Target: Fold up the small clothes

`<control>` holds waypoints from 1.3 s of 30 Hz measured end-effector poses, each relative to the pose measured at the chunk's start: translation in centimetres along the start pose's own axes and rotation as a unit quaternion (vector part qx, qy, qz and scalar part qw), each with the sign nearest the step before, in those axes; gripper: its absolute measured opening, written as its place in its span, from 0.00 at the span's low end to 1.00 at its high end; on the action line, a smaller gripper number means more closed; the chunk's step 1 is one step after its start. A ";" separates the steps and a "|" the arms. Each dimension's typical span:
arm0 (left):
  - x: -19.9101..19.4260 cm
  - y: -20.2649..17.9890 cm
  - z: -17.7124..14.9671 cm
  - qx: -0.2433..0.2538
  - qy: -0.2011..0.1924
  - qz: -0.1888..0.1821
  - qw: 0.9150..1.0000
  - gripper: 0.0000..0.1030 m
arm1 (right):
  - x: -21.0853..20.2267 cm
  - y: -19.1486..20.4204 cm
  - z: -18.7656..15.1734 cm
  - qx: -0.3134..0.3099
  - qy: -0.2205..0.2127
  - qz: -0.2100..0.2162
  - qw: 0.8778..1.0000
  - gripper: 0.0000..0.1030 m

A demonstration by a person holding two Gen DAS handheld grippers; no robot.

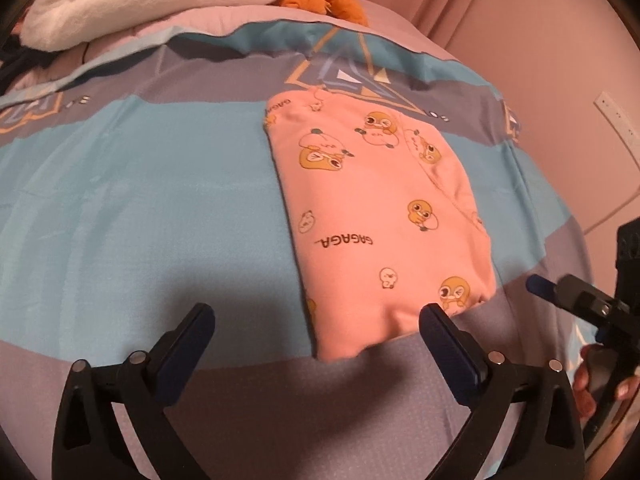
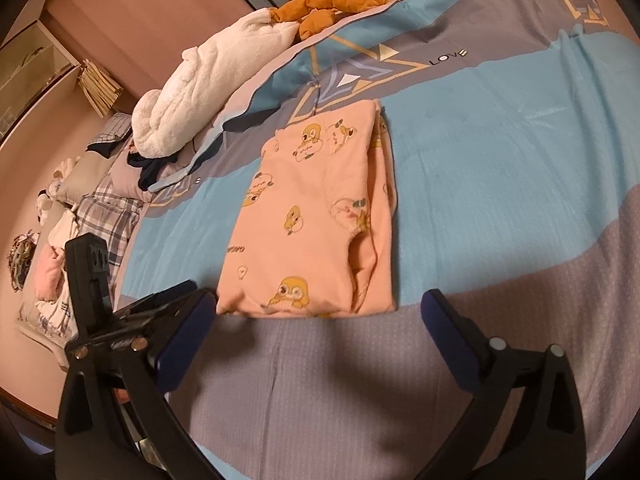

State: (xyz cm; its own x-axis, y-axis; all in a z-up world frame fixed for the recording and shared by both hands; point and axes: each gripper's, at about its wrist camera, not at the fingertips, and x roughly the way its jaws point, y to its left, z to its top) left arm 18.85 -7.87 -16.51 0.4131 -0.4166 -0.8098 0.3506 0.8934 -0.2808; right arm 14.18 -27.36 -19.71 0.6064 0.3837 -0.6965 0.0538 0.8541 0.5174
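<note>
A small pink garment (image 1: pixel 380 208) printed with yellow ducks lies folded into a flat rectangle on the striped blue and grey bed cover (image 1: pixel 120 208). My left gripper (image 1: pixel 317 314) hovers open at the garment's near short edge; its right finger (image 1: pixel 448 340) overlaps that edge and nothing is pressed between the pads. In the right wrist view the same garment (image 2: pixel 312 220) lies just beyond my right gripper (image 2: pixel 319 300), which is open and holds nothing. Each view catches a blue-tipped finger of the other gripper at its side: the right one (image 1: pixel 538 285) with a hand behind it, the left one (image 2: pixel 176 292).
A white fleece blanket (image 2: pixel 208 80) and an orange plush toy (image 2: pixel 332 4) lie at the far side of the bed. Plaid and pink clothes (image 2: pixel 100 208) are heaped to the left. A wall with a socket and cable (image 1: pixel 616 116) stands close on the right.
</note>
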 end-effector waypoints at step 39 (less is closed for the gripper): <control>7.3 3.9 6.2 -0.185 0.038 -0.240 0.952 0.98 | 10.1 -4.9 8.1 0.131 0.056 0.080 0.987 0.69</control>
State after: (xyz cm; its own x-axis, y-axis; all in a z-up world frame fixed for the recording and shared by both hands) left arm 28.50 -8.44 -20.30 0.2127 -0.7914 -0.5731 0.1586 0.6068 -0.7789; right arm 26.46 -30.50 -25.20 0.5327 0.5560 -0.6380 0.1758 0.6648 0.7261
